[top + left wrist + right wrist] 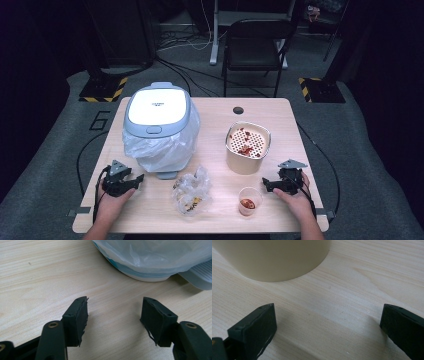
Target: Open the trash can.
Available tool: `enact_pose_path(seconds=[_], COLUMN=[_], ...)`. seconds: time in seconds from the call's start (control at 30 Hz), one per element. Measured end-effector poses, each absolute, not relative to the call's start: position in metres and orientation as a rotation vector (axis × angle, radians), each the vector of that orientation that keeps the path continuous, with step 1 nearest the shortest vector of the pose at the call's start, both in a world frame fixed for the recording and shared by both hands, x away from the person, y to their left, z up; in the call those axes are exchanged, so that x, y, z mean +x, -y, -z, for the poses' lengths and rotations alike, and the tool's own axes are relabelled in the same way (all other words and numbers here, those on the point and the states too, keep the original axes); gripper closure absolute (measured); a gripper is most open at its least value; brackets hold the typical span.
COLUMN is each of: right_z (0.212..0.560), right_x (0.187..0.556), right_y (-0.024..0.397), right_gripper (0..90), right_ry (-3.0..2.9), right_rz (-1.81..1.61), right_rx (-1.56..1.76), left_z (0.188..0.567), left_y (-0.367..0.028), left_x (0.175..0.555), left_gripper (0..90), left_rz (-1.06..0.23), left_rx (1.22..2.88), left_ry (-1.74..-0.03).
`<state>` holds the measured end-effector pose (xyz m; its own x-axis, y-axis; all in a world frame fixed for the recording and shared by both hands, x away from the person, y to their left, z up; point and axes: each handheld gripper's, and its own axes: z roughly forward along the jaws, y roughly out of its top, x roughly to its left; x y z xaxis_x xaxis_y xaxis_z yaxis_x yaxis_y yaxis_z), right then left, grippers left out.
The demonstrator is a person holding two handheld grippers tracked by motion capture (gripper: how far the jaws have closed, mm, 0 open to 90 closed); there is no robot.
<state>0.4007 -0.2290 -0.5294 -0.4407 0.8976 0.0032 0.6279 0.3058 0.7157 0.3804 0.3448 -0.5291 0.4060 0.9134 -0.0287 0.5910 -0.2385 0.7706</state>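
Both grippers rest on the counter, fingers spread, nothing pinched.

Left gripper (pixel 131 181) sits at the near left of the counter (pixel 215 112), fingers (pixel 76 320) wide apart over bare wood; the bin (pixel 159 127) with its white lid and plastic liner stands just beyond them, apart, its base and pedal seen ahead in the left gripper view (pixel 150 275). Right gripper (pixel 269 186) sits at near right, fingers (pixel 254 330) spread, empty; the cream tub (pixel 247 147) with its perforated insert holding red scraps stands just ahead of them, not touching, its wall (pixel 274 260) seen in the right gripper view. A small clear cup (pixel 249 200) with red bits sits just beside the right gripper. A crumpled plastic bag (pixel 192 191) lies between the two grippers.
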Motion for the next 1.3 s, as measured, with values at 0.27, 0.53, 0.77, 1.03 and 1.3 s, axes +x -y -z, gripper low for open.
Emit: enact_pose_path(seconds=[0.27, 0.53, 0.77, 1.03, 1.3], right_z=[0.529, 0.529, 0.526, 0.523, 0.522], right_x=[0.401, 0.399, 0.396, 0.395, 0.394], right_y=[0.229, 0.231, 0.233, 0.233, 0.233], right_gripper=[0.1, 6.0, 17.7, 23.4, 24.9], right_ry=[-2.182, -2.160, -2.155, -2.140, -2.154], right_rz=[-0.921, -0.928, -0.931, -0.928, -0.918], right_rx=[1.358, 1.358, 1.366, 1.401, 1.393], left_z=[0.524, 0.506, 0.492, 0.481, 0.486], left_y=[-0.347, -0.345, -0.322, -0.296, -0.260], left_x=[0.378, 0.371, 0.360, 0.348, 0.335], left_gripper=[58.7, 72.4, 68.5, 53.4, 45.7], left_rz=[-0.509, -0.437, -0.385, -0.310, -0.214], left_rx=[1.877, 1.873, 1.925, 1.939, 1.992], left_ry=[-1.304, -1.229, -1.099, -1.008, -0.894])
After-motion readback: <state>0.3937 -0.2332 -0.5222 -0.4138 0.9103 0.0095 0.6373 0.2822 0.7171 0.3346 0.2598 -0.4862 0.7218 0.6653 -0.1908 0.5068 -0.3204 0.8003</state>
